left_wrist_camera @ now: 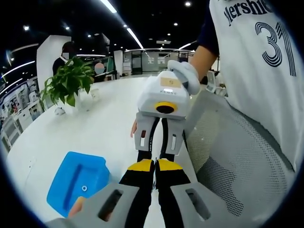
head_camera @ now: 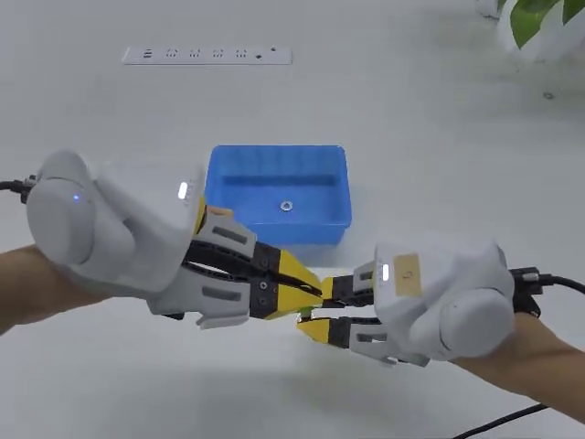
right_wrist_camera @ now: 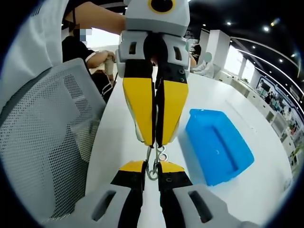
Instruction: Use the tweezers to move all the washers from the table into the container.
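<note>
Two grippers meet tip to tip at the near edge of the white surface (head_camera: 411, 119). The left gripper (right_wrist_camera: 155, 141) has its jaws clamped on the tweezers (right_wrist_camera: 150, 156), whose end lies between the nearly closed jaws of the right gripper (right_wrist_camera: 152, 168); I cannot tell whether those grip it. Just beyond sits the blue container (head_camera: 315, 229) with one washer (head_camera: 286, 206) inside, and farther off lie a power strip (head_camera: 207, 56) and, far right, a plant (head_camera: 535, 18).

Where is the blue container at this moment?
In the head view the blue container stands on the white table at the centre, just beyond the left gripper and the right gripper; one washer lies inside it.
</note>
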